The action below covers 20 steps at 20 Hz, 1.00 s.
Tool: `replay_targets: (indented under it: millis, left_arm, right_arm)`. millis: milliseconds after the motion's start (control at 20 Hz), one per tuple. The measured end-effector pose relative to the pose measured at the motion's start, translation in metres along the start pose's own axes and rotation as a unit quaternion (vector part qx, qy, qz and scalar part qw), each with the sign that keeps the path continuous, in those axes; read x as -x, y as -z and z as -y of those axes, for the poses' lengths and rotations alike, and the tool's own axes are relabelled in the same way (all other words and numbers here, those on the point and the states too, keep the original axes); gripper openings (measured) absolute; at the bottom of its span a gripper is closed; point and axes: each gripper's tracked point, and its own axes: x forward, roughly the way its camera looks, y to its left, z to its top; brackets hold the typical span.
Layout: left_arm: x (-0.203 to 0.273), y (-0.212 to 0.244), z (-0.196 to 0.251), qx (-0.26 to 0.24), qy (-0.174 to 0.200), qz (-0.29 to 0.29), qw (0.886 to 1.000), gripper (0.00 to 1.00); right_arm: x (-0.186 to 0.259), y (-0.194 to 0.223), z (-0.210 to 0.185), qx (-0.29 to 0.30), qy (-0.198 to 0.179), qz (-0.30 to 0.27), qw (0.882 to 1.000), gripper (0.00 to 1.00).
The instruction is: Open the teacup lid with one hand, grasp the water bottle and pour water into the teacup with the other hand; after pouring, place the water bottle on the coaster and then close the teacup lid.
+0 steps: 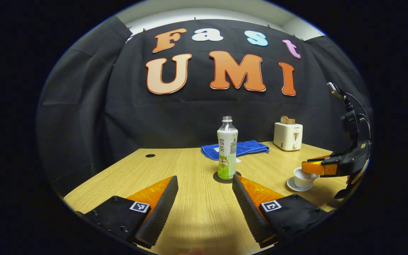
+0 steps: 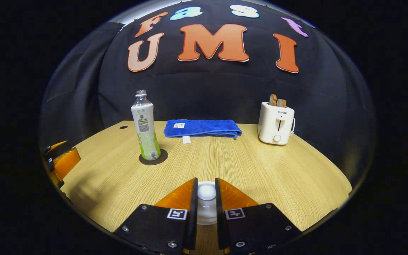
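A water bottle (image 1: 227,150) with a green and white label and no cap stands upright on a dark round coaster (image 1: 238,174) at mid-table. My left gripper (image 1: 204,178) is open just in front of it, fingers spread wider than the bottle and not touching it. To the right, a white teacup (image 1: 302,178) sits on its saucer (image 1: 292,186), and my right gripper (image 1: 310,167) reaches over its top. In the right gripper view, that gripper (image 2: 206,181) is shut on the white knob of the teacup lid (image 2: 206,191). Whether the lid rests on the cup or is lifted, I cannot tell.
A folded blue towel (image 2: 202,128) lies at the back of the wooden table (image 2: 260,166). A white toaster (image 2: 275,123) with bread in its slots stands at the back right. The left gripper (image 2: 62,161) shows at the left edge of the right gripper view.
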Motion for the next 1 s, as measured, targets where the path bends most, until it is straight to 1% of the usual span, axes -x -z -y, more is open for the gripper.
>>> replay_targets:
  millis: [100,150,200,250,300,350,400,500,550,600,650,750,800,850,900,950,1000]
  left_arm:
    - [0.002,-0.004,-0.001,0.000,-0.002,0.002,1.000,0.98]
    - [0.002,-0.004,-0.002,0.000,-0.004,0.003,1.000,0.96]
    - [0.003,-0.005,-0.003,0.001,-0.006,0.003,1.000,0.96]
    - [0.005,-0.006,-0.005,0.003,-0.009,0.003,1.000,0.96]
    - [0.006,-0.007,-0.006,0.006,-0.010,0.003,1.000,0.98]
    - [0.008,-0.007,-0.006,0.008,-0.012,0.002,1.000,0.96]
    - [0.009,-0.008,-0.007,0.010,-0.014,0.002,1.000,0.98]
    - [0.013,-0.010,-0.007,0.015,-0.017,0.003,1.000,0.98]
    - [0.016,-0.011,-0.007,0.016,-0.018,0.003,1.000,0.98]
    - [0.019,-0.014,-0.009,0.017,-0.021,0.004,1.000,0.98]
    - [0.021,-0.015,-0.010,0.016,-0.023,0.006,1.000,0.98]
    - [0.026,-0.020,-0.010,0.014,-0.029,0.011,0.999,0.98]
    - [0.029,-0.023,-0.009,0.014,-0.030,0.014,0.999,0.96]
    - [0.030,-0.024,-0.008,0.014,-0.031,0.016,0.999,0.98]
    - [0.031,-0.025,-0.008,0.014,-0.032,0.016,0.999,0.96]
    - [0.034,-0.024,-0.007,0.014,-0.033,0.017,0.999,0.98]
    - [0.035,-0.023,-0.008,0.015,-0.033,0.017,0.999,0.98]
  right_arm:
    - [0.003,-0.002,0.001,-0.005,-0.001,0.001,1.000,0.27]
    - [0.006,-0.004,0.001,-0.009,-0.001,0.004,1.000,0.34]
    - [0.010,-0.008,0.003,-0.012,0.001,0.010,1.000,0.40]
    - [0.014,-0.012,0.006,-0.011,0.006,0.016,1.000,0.55]
    - [0.017,-0.014,0.010,-0.008,0.009,0.020,1.000,0.61]
    - [0.023,-0.015,0.012,-0.006,0.011,0.024,1.000,0.69]
    - [0.029,-0.017,0.015,-0.008,0.014,0.029,0.999,0.70]
    - [0.044,-0.021,0.023,-0.011,0.020,0.038,0.999,0.77]
    - [0.050,-0.024,0.028,-0.012,0.024,0.044,0.999,0.83]
    - [0.057,-0.026,0.031,-0.012,0.027,0.049,0.998,0.86]
    - [0.065,-0.027,0.035,-0.012,0.031,0.054,0.998,0.92]
    - [0.078,-0.028,0.043,-0.007,0.039,0.065,0.997,0.97]
    - [0.084,-0.028,0.046,-0.006,0.044,0.068,0.997,0.97]
    - [0.089,-0.028,0.050,-0.007,0.048,0.072,0.996,0.97]
    - [0.094,-0.029,0.051,-0.010,0.049,0.076,0.996,0.97]
    - [0.096,-0.029,0.051,-0.015,0.048,0.079,0.996,0.97]
    - [0.100,-0.028,0.052,-0.020,0.048,0.083,0.995,0.97]
